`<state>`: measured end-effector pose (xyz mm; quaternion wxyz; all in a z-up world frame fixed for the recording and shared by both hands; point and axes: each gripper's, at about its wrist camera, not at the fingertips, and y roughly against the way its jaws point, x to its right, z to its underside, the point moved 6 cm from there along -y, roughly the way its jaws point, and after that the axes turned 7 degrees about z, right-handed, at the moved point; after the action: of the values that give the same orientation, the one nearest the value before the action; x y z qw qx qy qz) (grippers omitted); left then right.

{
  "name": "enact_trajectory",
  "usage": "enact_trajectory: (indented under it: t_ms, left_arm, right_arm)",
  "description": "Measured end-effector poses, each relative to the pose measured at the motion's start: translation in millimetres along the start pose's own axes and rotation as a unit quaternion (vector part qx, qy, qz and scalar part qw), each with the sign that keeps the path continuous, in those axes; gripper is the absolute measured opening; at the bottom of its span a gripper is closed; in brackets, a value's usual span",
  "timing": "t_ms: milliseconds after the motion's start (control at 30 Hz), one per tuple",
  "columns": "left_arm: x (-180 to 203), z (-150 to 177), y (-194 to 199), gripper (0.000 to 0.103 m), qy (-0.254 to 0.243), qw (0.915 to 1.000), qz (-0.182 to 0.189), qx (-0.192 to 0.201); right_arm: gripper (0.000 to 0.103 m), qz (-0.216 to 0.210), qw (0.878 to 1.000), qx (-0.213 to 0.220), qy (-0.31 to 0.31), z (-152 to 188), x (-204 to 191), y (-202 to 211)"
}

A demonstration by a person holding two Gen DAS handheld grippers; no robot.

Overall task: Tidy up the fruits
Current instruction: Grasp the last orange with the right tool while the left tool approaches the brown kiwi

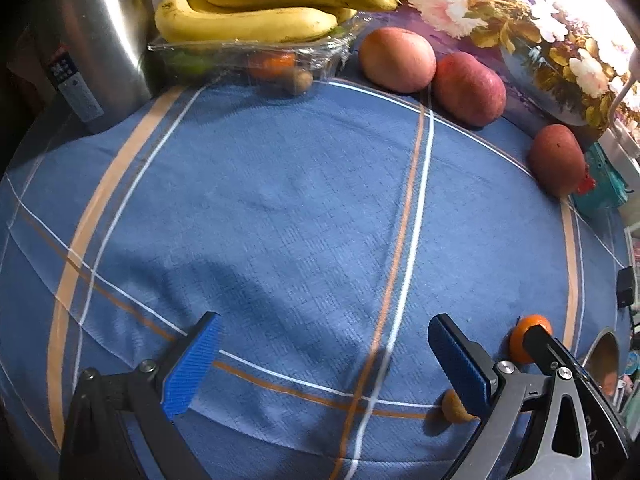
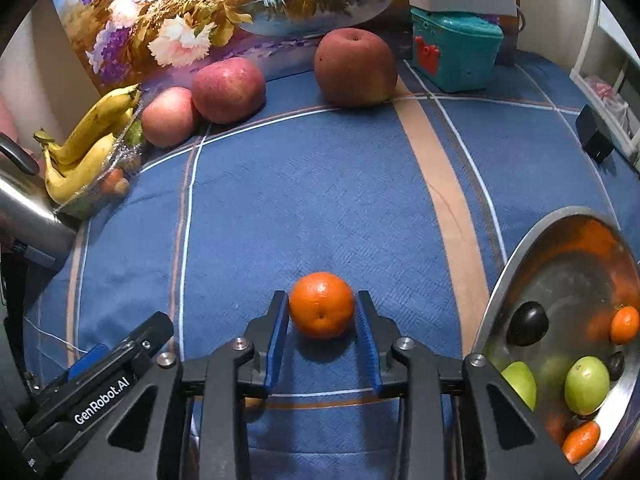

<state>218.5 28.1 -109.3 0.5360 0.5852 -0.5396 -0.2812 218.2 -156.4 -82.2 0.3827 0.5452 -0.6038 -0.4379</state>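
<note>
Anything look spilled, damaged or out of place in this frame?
Nothing is spilled or damaged. One small brown fruit lies alone on the blue cloth beside the left gripper, away from the steel bowl.

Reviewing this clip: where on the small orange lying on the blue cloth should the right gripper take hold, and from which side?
Across its widest middle, from above. The orange is round and sits alone on the cloth, so opposite sides are free; the right gripper already straddles it, blue pads at either flank.
</note>
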Motion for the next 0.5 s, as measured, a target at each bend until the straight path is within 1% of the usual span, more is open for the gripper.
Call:
enact_trajectory:
  t_ms: [233,367,500]
  left_arm:
    - [10.5,7.8,-2.7,0.100,0.004,0.9995,0.028,-0.016]
    - [15.8,14.4,-0.4,0.099,0.011,0.9983,0.052,-0.024]
    - [22.5,21.8,5.0,0.095,0.021,0.9958,0.084,-0.031]
  right_arm:
    - [0.033,-0.010,1.000,-0.008,-0.010,1.2,1.0,4.1]
    - [0.033,-0.008,1.000,-0.008,-0.013,3.3,1.4,9.4]
    - [0.033,-0.008,1.000,-0.009,-0.020,9.4,7.1,17.9]
